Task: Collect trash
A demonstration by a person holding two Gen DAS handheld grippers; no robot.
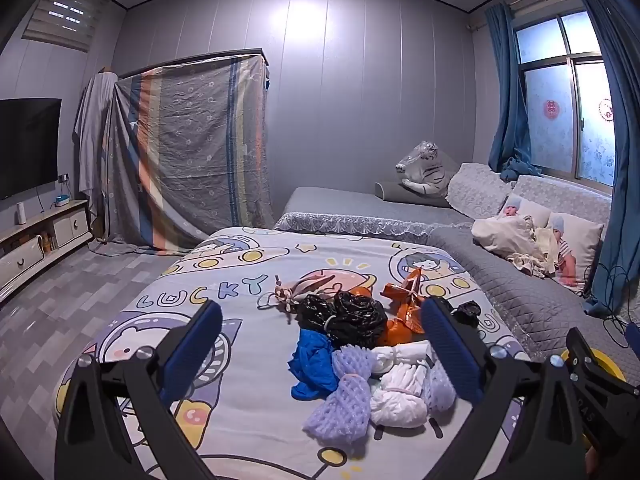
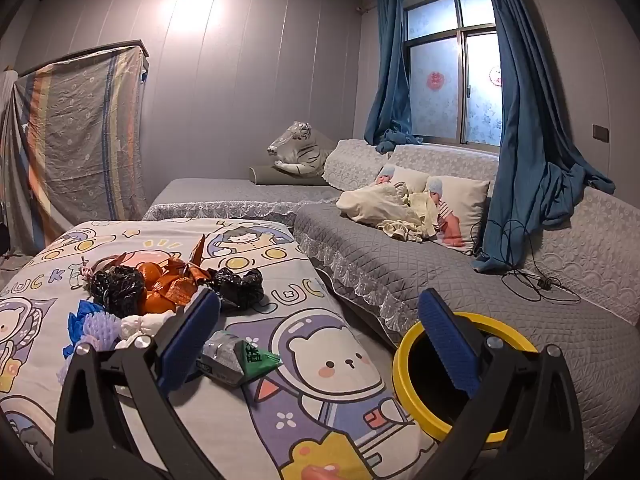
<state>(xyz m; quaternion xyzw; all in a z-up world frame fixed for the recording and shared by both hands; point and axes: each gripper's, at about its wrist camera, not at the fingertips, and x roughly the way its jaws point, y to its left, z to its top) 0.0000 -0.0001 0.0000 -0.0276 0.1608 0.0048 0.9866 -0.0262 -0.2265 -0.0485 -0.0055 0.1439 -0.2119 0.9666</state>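
Observation:
A heap of trash lies on the cartoon-print bedsheet: black plastic bags, orange wrappers, a blue bag, purple foam netting and white wads. My left gripper stands open above the near side of this heap, nothing between its blue pads. My right gripper is open too, over the sheet to the right of the heap. A green-and-silver packet lies just past its left finger. A yellow-rimmed bin stands by the bed edge behind its right finger.
A grey quilted sofa with pillows and a cream blanket runs along the right. Black cables trail on it below blue curtains. A sheet-draped rack and a TV stand are at the left.

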